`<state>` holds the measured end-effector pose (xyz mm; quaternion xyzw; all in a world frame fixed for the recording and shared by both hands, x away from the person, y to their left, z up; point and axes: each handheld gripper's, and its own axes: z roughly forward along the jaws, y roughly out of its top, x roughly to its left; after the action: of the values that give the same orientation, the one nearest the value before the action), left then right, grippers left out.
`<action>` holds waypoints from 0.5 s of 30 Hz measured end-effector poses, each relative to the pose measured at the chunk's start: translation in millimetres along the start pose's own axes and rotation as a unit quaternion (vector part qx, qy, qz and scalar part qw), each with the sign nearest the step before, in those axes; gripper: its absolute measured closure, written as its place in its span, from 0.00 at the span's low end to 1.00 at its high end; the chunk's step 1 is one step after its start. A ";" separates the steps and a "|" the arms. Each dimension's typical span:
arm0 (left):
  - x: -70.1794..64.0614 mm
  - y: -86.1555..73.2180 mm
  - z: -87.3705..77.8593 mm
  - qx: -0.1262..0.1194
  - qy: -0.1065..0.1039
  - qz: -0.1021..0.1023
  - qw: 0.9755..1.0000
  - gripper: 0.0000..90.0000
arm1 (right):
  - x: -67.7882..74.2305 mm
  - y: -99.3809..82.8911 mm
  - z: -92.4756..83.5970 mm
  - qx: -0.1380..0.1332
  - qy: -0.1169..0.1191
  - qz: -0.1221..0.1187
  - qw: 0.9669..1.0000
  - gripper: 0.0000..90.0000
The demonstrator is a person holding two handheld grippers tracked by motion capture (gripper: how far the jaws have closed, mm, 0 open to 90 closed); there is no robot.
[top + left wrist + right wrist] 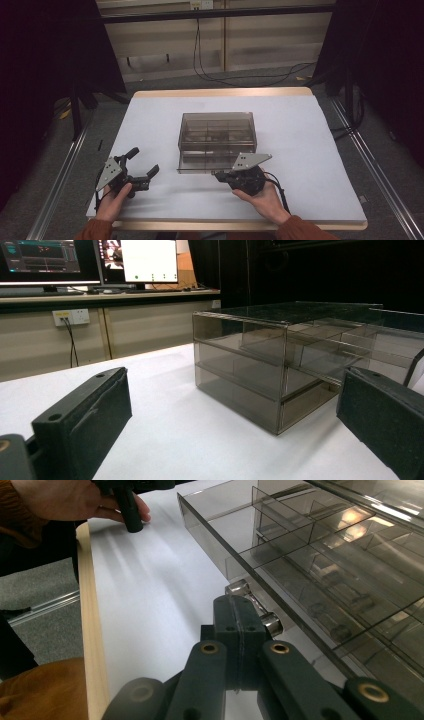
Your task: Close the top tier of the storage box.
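Note:
A smoky clear drawer box [217, 131] stands mid-table, its bottom drawer [210, 167] pulled out toward me. My right gripper [218, 174] lies at that drawer's front with its jaws shut together. In the right gripper view its tips [235, 605] rest against the drawer's small metal knob [272, 623], which sticks out behind them; nothing shows between the pads. The drawer [325, 570] has several divided compartments. My left gripper [144, 161] rests on the table left of the box, open and holding nothing. From the left gripper view [230, 430], the box [250, 370] stands a little ahead.
A white sheet [300, 150] covers the wooden table, whose near edge [92, 630] runs close to my right hand. Cables [210, 70] trail on the floor beyond the far edge. Monitors [90, 260] sit on a desk behind. Metal rails [370, 165] flank the table.

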<state>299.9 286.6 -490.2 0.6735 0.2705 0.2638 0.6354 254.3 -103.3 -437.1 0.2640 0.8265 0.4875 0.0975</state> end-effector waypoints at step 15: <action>0.0 0.0 0.0 0.000 0.000 0.000 1.000 0.01 | -0.6 2.7 2.0 -0.003 0.000 -0.001 1.000 1.00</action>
<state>299.9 286.6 -490.2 0.6734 0.2708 0.2637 0.6353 256.6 -101.1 -435.9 0.2630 0.8251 0.4901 0.0992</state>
